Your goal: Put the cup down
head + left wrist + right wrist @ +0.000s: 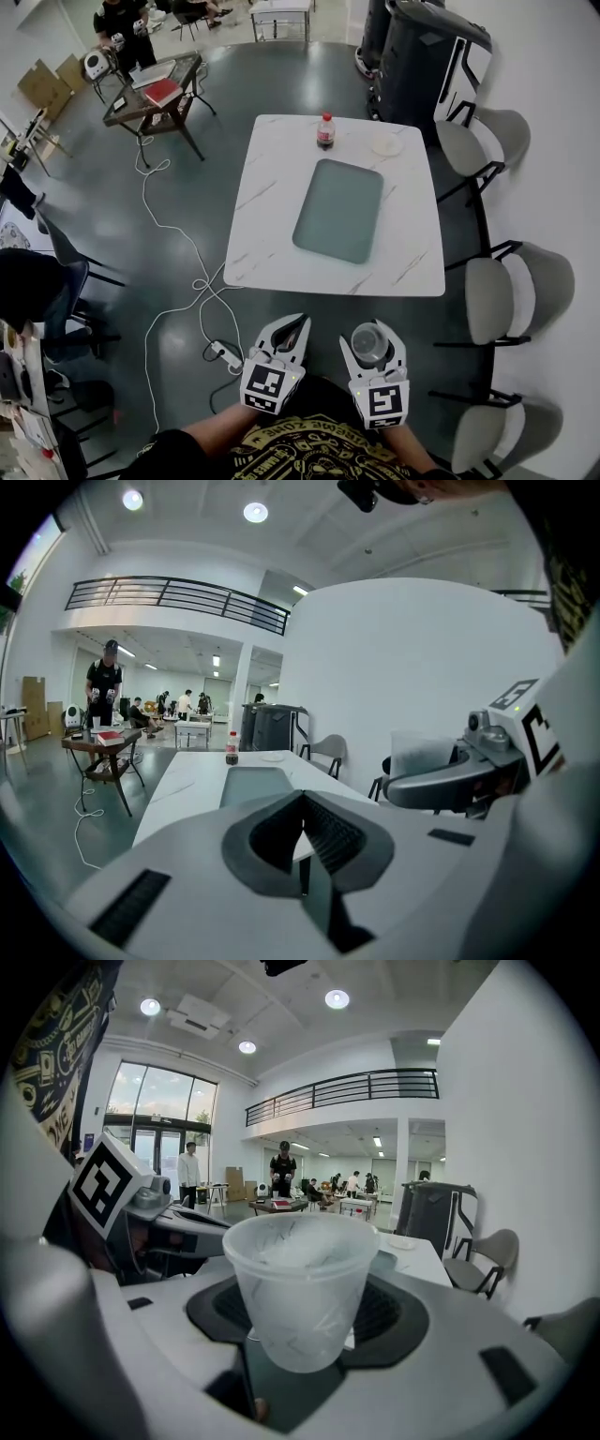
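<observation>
The right gripper [370,330] holds a clear plastic cup [302,1288]. Its two jaws press on the sides of the cup, down near the bottom. The cup stands up straight with its open end on top. It looks empty. The cup is up in the air, not on the bench [272,187]. It is just short of the near edge of the bench, toward the near right corner.

The left gripper [302,797] is beside the right one, also short of the near edge. Its jaws are together at the tips and nothing is between them.

The bench is white with thin gray lines. A gray-green tray [339,210] lies flat in the middle of it. A small bottle [325,131] with a red cap and a dark drink stands at the far edge. A little white plate [386,144] sits near the far right corner.

Gray chairs [487,300] stand along the right side of the bench. A white cord [173,234] runs over the dark floor on the left.
</observation>
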Motion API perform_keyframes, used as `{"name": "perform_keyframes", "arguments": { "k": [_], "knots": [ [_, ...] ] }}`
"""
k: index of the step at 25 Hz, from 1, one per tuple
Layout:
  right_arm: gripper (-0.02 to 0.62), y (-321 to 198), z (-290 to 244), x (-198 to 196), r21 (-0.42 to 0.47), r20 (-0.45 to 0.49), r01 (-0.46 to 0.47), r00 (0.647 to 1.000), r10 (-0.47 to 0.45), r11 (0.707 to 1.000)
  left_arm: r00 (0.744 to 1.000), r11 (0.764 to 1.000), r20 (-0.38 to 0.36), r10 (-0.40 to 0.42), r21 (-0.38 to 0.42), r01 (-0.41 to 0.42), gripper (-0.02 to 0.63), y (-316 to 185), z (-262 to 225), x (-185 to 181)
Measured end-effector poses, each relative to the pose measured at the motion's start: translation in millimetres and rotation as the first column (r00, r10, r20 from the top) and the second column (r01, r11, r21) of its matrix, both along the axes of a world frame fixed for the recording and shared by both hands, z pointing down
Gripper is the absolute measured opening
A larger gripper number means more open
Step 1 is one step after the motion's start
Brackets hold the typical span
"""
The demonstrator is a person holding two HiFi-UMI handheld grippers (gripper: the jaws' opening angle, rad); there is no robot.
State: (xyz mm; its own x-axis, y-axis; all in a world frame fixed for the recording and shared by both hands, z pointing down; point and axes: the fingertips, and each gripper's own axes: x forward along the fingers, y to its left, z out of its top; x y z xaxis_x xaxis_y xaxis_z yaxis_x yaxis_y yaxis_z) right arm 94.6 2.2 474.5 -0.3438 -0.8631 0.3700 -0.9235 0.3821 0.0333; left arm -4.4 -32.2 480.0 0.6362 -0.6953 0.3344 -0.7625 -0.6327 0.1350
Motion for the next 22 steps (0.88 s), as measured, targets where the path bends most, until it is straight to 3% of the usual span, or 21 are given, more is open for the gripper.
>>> {"name": "perform_keyframes", "arguments": {
  "k": [13, 22],
  "knots": [
    [0.264, -47, -23, -9, 0.031, -0.074, -0.081, 0.994, 0.083, 0.996, 0.996, 0.996, -0.056, 0.067, 0.056, -0.064, 0.008, -54, -16, -13],
    [0.264, -75, -28, -25, 0.06, -0.086, -0.067, 0.994, 0.072, 0.996, 0.996, 0.997, -0.069, 0.061, 0.06, -0.057, 0.008, -75, -17, -32]
  ]
}}
